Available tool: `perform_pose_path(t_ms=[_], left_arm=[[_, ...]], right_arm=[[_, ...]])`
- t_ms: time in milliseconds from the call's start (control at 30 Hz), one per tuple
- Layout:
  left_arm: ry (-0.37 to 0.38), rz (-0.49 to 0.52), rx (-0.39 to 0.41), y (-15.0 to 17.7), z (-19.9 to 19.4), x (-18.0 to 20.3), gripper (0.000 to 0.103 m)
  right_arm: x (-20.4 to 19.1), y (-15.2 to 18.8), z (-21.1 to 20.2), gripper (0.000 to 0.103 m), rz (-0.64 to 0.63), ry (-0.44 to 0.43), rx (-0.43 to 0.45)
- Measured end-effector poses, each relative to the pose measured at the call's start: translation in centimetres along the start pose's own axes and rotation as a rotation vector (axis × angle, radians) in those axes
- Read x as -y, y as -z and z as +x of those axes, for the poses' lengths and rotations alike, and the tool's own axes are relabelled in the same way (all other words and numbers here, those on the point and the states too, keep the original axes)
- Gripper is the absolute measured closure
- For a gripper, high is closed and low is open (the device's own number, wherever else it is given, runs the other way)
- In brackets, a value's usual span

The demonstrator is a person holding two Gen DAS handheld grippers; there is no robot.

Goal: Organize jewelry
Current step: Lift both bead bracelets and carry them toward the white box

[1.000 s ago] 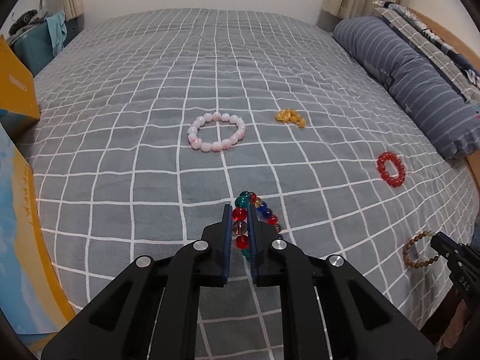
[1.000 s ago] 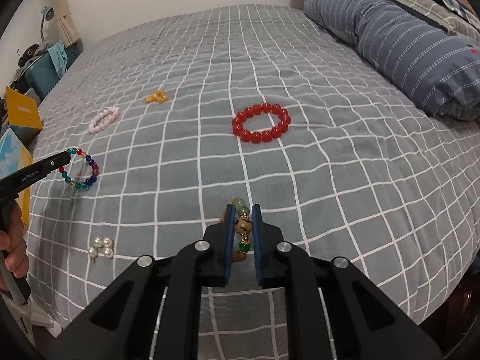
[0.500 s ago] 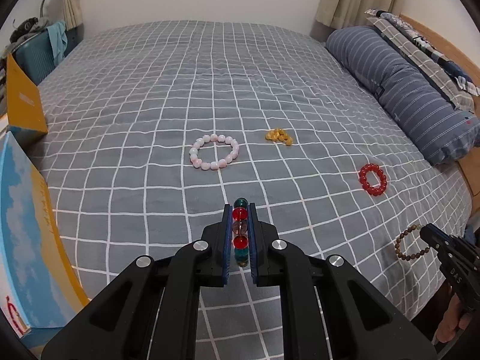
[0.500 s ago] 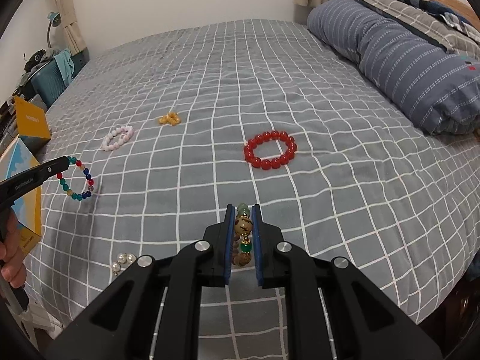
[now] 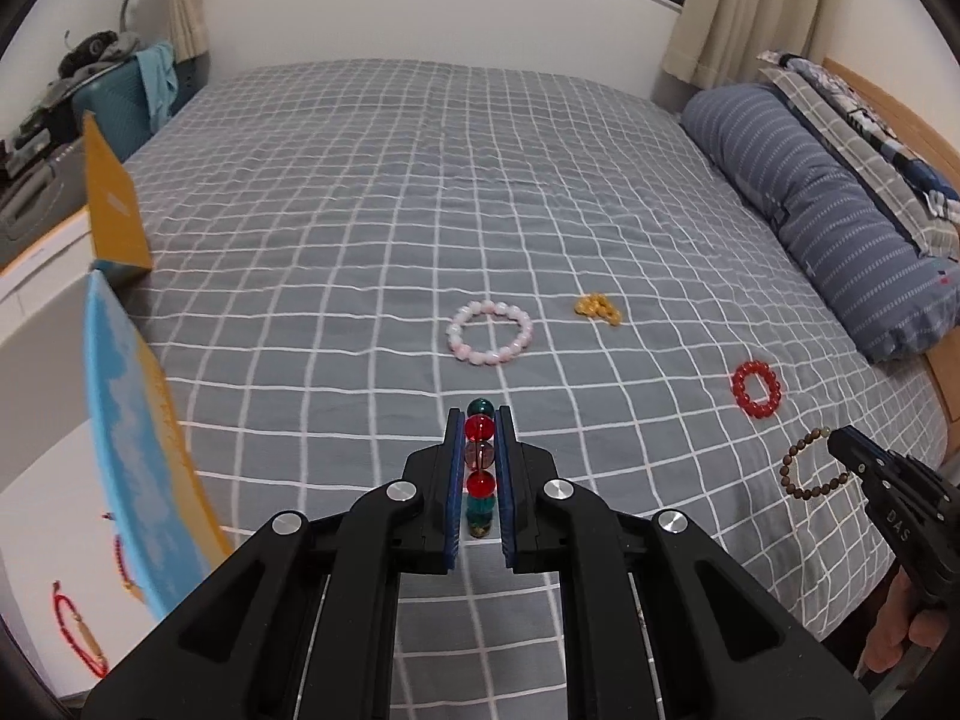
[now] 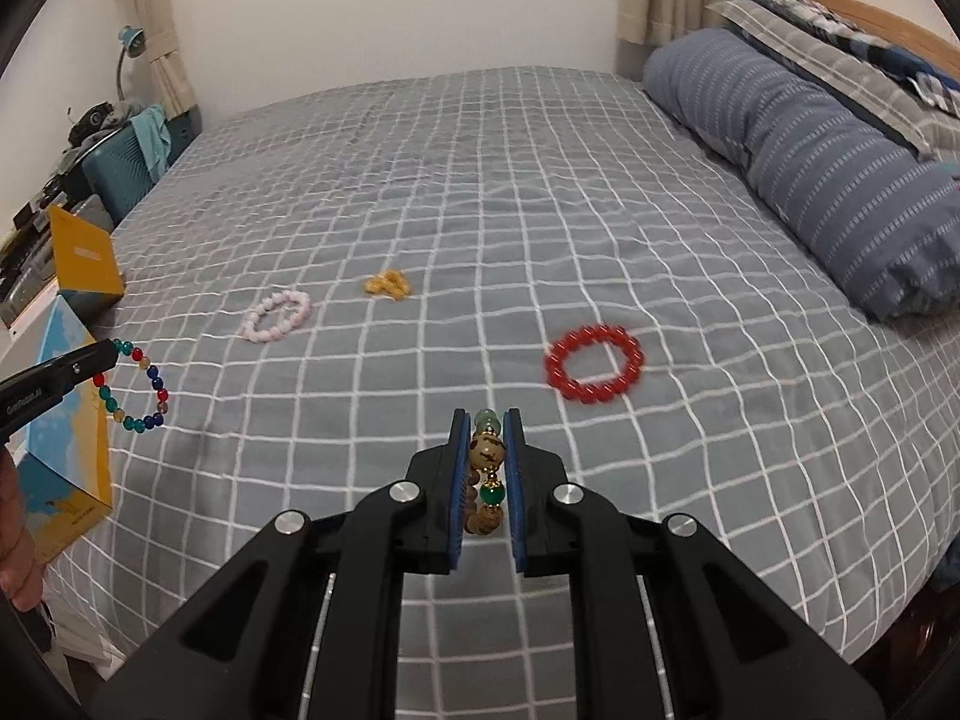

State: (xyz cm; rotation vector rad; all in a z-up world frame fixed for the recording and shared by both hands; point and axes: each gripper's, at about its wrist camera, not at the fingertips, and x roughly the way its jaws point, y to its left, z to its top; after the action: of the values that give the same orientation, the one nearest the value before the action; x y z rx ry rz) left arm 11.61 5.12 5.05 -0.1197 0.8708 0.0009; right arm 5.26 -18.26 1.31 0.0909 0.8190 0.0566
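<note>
Bracelets (image 5: 480,468) (image 6: 487,474) pinched in both grippers' fingers (image 5: 454,480)

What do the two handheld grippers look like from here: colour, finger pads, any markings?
Both the left gripper and the right gripper are matte black with angular linkage arms, round silver pivot screws and blue pads lining the fingers. Seen side-on, each body carries small pale lettering, too small to read. No sleeves show.

bracelets (image 5: 489,332) on bed (image 5: 360,192), pillow (image 5: 828,210) at right edge
</note>
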Motion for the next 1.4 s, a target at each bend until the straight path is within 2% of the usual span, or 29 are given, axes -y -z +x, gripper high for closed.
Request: perform_pose_path(t_ms=[500, 833, 1000, 1133, 1400], left_arm=[[-0.052, -0.047, 0.050, -1.9, -5.4, -4.8, 0.094], [-0.089, -0.091, 0.090, -1.6, -9.0, -8.5, 0.094], [-0.106, -0.155, 0.123, -1.3, -11.4, -12.0, 0.094], [-0.151, -0.203, 0.147, -0.8, -13.2, -15.0, 0.094], [-0.237, -0.281, 0.138, 2.2, -15.5, -20.1, 0.094]], right_arm=[[-8.0, -5.2, -1.7, 0.092, -0.095, -0.107, 0.045], [-14.3, -7.5, -3.0, 0.092, -0.176, -0.198, 0.075], [-18.0, -7.9, -3.3, 0.092, -0.225, -0.247, 0.083], [-21.2, -7.8, -3.6, 0.092, -0.264, -0.292, 0.084], [-27.5, -6.9, -4.2, 0.092, -0.333, -0.388, 0.073]])
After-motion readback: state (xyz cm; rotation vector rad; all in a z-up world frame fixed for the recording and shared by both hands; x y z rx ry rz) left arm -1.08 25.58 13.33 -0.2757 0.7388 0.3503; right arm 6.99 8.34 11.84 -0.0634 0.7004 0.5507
